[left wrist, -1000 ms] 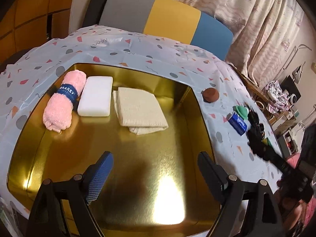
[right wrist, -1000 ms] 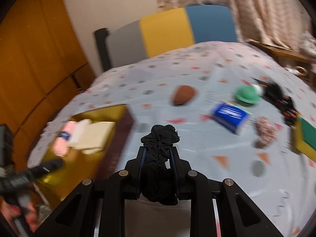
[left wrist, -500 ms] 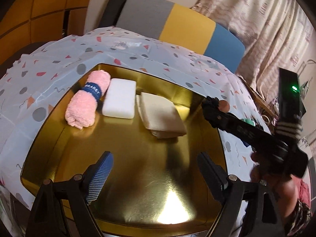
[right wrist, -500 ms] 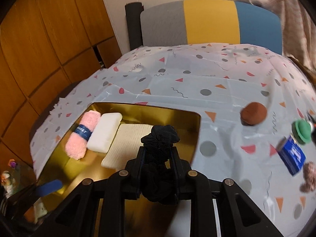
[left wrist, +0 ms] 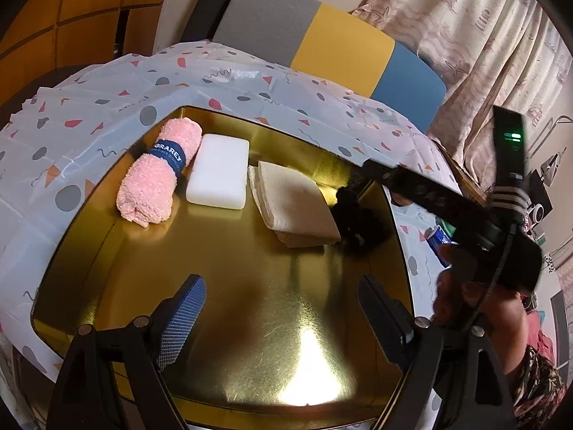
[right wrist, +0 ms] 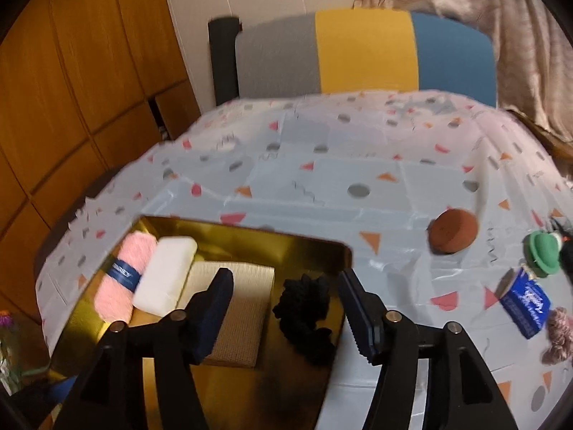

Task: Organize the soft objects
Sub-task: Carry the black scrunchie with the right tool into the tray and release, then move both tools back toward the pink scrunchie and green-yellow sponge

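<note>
Four soft things sit in your gold tray point(left wrist: 107, 251) in the left wrist view: a pink towel point(left wrist: 157, 173) at upper left, a white sponge point(left wrist: 219, 171) just beside it, a beige cloth point(left wrist: 297, 204) at centre, and a black scrunchie point(left wrist: 352, 215) touching the cloth's right edge. Your left gripper point(left wrist: 283, 319) hangs spread and empty at the bottom of the frame. Your right gripper point(left wrist: 372, 170) reaches in from the right, above the scrunchie. In the right wrist view, your right gripper point(right wrist: 286, 308) has just been opening; the scrunchie point(right wrist: 304, 304) lies between its jaws, released, in the tray point(right wrist: 315, 247). At right on the tablecloth point(right wrist: 322, 186) lie a brown puff point(right wrist: 454, 230), a green item point(right wrist: 540, 252) and a blue pack point(right wrist: 526, 301).
</note>
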Demonstrator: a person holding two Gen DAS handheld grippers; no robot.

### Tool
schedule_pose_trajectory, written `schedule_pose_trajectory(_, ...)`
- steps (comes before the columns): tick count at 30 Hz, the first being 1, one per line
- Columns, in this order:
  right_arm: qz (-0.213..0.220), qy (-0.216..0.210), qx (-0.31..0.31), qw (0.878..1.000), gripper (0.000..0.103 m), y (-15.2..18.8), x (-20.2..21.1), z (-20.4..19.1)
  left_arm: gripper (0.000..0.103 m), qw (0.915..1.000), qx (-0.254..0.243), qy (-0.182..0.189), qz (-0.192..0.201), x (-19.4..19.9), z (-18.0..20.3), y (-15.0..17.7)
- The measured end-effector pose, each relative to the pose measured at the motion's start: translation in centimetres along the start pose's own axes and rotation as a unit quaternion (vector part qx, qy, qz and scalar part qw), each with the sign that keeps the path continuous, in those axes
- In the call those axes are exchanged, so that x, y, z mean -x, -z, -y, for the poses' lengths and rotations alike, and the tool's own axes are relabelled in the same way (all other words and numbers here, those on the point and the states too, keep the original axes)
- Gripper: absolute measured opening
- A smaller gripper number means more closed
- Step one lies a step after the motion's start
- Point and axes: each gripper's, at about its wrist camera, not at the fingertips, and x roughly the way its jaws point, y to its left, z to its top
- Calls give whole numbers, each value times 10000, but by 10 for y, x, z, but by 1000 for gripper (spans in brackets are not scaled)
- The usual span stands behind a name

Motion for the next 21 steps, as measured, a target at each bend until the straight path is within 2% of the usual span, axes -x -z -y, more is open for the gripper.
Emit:
schedule_pose_trajectory(4,359,195,121,9991,66,7,26,7,88,9999,-81,63,10,1,5,3)
schedule_pose_trajectory(7,465,284,75,9985,70,15,40,19,88,9997,-191,120,8,1,11,6)
schedule_pose_trajectory(21,-154,754,-629,9950,71,85,61,95,88,9937,-827,754,-61,5,53,25)
